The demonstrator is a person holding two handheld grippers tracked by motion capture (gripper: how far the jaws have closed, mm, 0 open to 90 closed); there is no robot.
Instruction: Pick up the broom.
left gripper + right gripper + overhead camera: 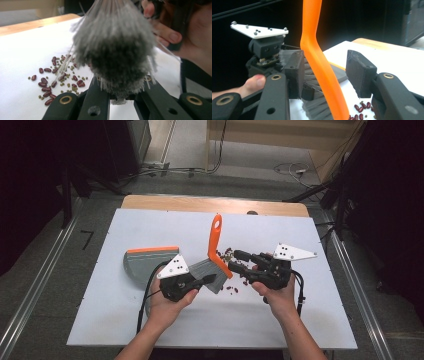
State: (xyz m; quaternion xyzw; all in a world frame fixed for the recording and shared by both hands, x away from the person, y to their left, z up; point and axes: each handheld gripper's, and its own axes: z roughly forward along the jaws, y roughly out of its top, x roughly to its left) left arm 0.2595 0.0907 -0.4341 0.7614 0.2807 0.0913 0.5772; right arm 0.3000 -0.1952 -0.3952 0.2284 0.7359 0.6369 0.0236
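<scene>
From above I see my left gripper (209, 280) closed on the grey bristles of the brush (212, 270), whose orange handle (215, 237) rises up and away across the white table (150, 320). My right gripper (237, 260) comes in from the other side with its jaws spread, one on each side of the orange handle's lower end.

My left gripper view gives what the high view cannot: the bristle tuft (115, 52) end-on, pinched between my two jaws at its base, with stray bristles fanning out. To its left, red beans (46, 82) and small green beans (61, 83) lie scattered on the white surface. Fingers of my right hand (172, 35) sit behind the tuft.

My right gripper view shows the handle (319, 62) standing between my open jaws, close against the left pad (295, 72) and clearly apart from the right pad (359, 72); I cannot tell whether the left pad touches it. A few red beans (360, 108) lie beyond it, low down. Behind is my left gripper (265, 53) with its white three-cornered plate.

The grey dustpan (145, 262) with an orange edge lies flat to the left of my left hand (167, 302); I see nothing in it. The beans (232, 287) sit right of the bristles, near my right gripper, well apart from the dustpan.
</scene>
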